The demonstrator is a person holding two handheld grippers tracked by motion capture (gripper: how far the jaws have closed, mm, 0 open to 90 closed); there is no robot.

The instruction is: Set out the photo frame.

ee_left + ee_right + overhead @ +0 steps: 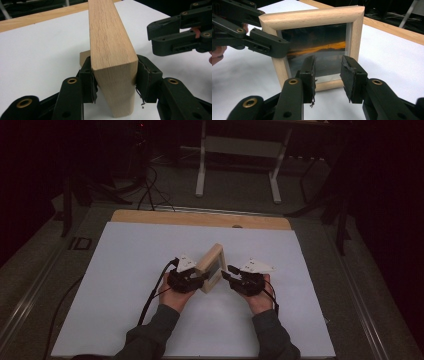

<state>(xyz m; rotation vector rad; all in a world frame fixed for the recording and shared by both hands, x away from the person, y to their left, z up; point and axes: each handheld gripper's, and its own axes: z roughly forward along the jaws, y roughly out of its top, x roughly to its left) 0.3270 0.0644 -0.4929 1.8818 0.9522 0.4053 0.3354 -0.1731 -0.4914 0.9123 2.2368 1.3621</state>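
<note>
Beyond frame [212, 267] (upright), bare board [200, 219].

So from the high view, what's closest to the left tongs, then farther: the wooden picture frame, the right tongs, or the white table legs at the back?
1. Wooden picture frame: gripped by the left tongs.
2. Right tongs: just past the frame's other side.
3. White table legs: far back on the floor.

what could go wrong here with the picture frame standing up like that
1. The picture frame stands upright on its edge on the white sheet, gripped only by the left gripper at one side rail. If that grip slackens, it would likely tip flat.
2. The right gripper has open jaws pointing at the glass. Pushing forward could scratch it or knock the frame over.
</note>
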